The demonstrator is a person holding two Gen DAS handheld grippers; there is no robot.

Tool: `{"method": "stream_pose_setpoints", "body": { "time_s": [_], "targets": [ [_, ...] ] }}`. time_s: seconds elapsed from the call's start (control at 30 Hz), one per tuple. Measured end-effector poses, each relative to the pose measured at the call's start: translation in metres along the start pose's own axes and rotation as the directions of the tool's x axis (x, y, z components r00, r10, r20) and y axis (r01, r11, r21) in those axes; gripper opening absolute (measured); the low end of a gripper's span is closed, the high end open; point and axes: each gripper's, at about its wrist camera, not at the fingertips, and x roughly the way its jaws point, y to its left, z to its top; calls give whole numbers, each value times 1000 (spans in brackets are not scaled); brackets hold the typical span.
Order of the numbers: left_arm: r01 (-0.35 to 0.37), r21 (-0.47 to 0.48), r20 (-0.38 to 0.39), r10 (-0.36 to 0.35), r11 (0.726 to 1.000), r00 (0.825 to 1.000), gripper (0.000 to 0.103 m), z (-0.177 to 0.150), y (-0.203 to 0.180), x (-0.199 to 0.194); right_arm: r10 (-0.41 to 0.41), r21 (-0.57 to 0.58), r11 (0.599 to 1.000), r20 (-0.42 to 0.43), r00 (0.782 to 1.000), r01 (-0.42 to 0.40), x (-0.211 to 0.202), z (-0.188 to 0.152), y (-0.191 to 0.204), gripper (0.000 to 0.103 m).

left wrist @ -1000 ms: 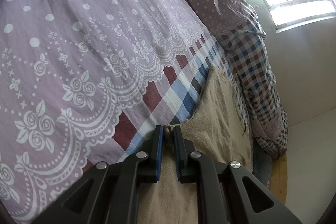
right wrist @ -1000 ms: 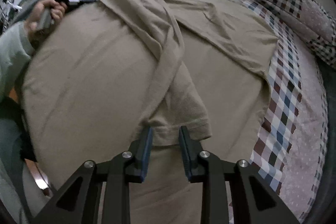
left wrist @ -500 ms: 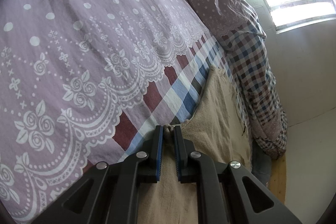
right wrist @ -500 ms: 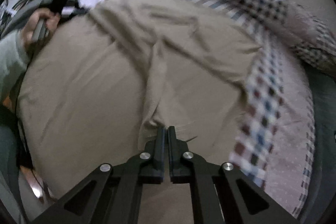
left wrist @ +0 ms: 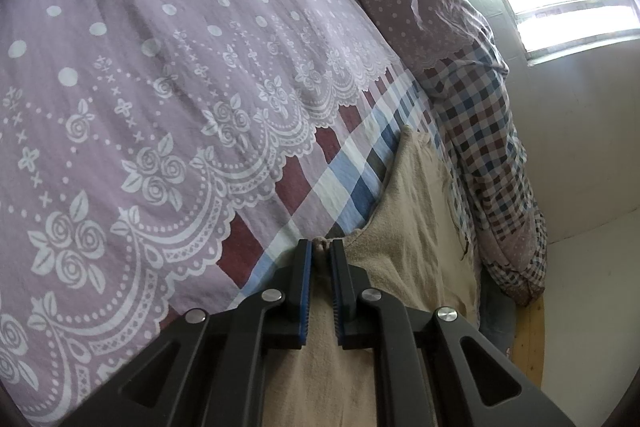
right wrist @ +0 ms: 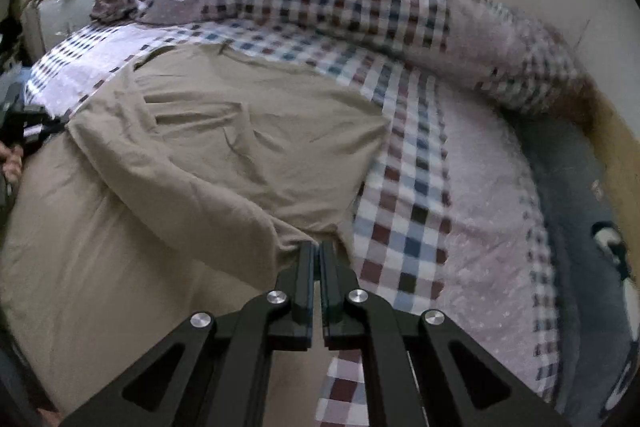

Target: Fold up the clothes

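A beige garment [right wrist: 248, 147] lies spread over a bed. In the right wrist view my right gripper [right wrist: 319, 247] is shut on its sleeve end, and a long fold of beige cloth [right wrist: 180, 195] trails from the jaws up to the left. In the left wrist view my left gripper [left wrist: 319, 247] is shut on a bunched corner of the same beige garment [left wrist: 416, 227], low over the checked border of the bedsheet. The left gripper [right wrist: 24, 131] shows dimly at the left edge of the right wrist view, with a hand on it.
The bedsheet [left wrist: 160, 87] is mauve with white lace print and a checked band [right wrist: 404, 227]. A rumpled checked quilt [right wrist: 360, 7] runs along the far side by the wall. A window [left wrist: 568, 7] is at the upper right. Wooden bed edge [left wrist: 528, 339] and dark bedding [right wrist: 576, 227] lie alongside.
My right gripper closed on the sleeve end, then carried it right across the garment toward the checked band. My left gripper has stayed put, still clamped on its corner.
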Motion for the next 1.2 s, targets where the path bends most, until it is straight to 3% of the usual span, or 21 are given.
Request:
{"method": "stream_pose_setpoints", "body": {
  "time_s": [0.07,0.17,0.27,0.4,0.57,0.83,0.87,0.9,1.03,1.2],
  "targets": [
    [-1,0,0,1,1000,1000,10,0,0,0,4,40,999,-22,1000,-3,17,7,-11,1],
    [1,-3,-1,-1,1000,1000,10,1,0,0,-56,125,990,-78,995,66,41,4,-31,4],
    [-3,2,1,3,1000,1000,10,1,-1,1,15,249,969,-80,997,5,45,-12,-46,7],
    [-8,10,5,8,1000,1000,10,1,-1,1,135,290,951,-64,989,-111,41,-44,-34,33],
    [-7,10,5,6,1000,1000,10,1,0,1,167,282,950,-105,980,-132,64,-61,-15,37],
    [-10,9,6,10,1000,1000,10,1,0,0,121,185,978,-146,982,-93,96,-48,5,37],
    [-10,8,6,10,1000,1000,10,1,0,0,115,172,981,-151,982,-88,100,-47,8,31],
    [-9,7,5,9,1000,1000,10,1,0,0,108,164,983,-160,981,-81,103,-47,9,2],
    [-3,1,3,3,1000,1000,10,2,1,0,102,129,988,-180,978,-80,98,-47,12,2],
    [12,-13,0,-12,1000,1000,8,3,3,-1,108,92,991,-143,984,-95,47,-51,15,1]
  ]
}}
